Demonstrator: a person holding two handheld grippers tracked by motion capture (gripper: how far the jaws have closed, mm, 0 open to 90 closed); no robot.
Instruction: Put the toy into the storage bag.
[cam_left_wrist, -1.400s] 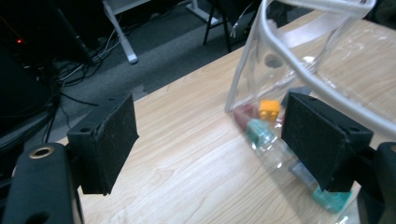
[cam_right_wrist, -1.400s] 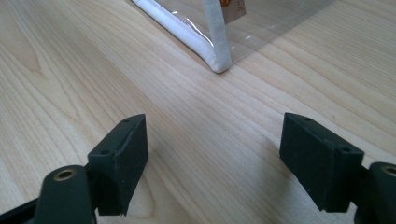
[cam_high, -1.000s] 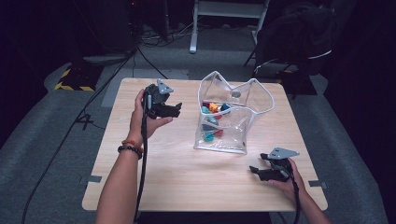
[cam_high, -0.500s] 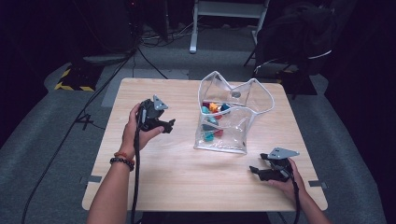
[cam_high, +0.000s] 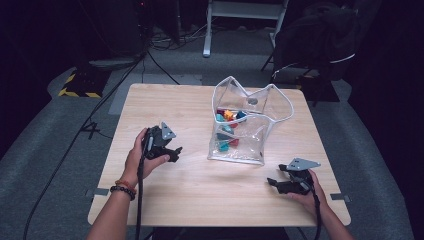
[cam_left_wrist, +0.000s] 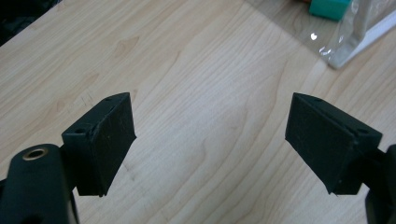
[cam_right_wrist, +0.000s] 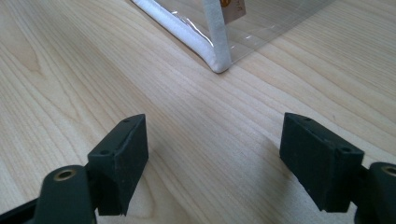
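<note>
Worktop (cam_high: 200, 200): pale wood-grain square top, set on grey carpet in a dark room.
Clear plastic pouch with white piping (cam_high: 247, 127): upright on the worktop's far right half, mouth open and sagging; near corner seen in the right gripper view (cam_right_wrist: 219, 51), an edge seen at the top right of the left gripper view (cam_left_wrist: 355, 32).
Small coloured blocks (cam_high: 227, 130): inside the pouch, teal, red and orange, piled toward its left side; one teal block seen through the plastic in the left gripper view (cam_left_wrist: 329, 7).
Left black two-jaw gripper (cam_high: 175, 152): held in the left hand (cam_high: 140, 160), low over the worktop left of the pouch and apart from it; jaws wide, bare wood between them, nothing gripped.
Right black two-jaw gripper (cam_high: 275, 185): held in the right hand (cam_high: 307, 192) at the near right corner, in front of the pouch and apart from it; jaws wide, nothing gripped, pointed toward the pouch's bottom corner.
Beaded bracelets (cam_high: 122, 187): on the left wrist.
Black cable (cam_high: 139, 200): trailing from the left gripper along the forearm.
</note>
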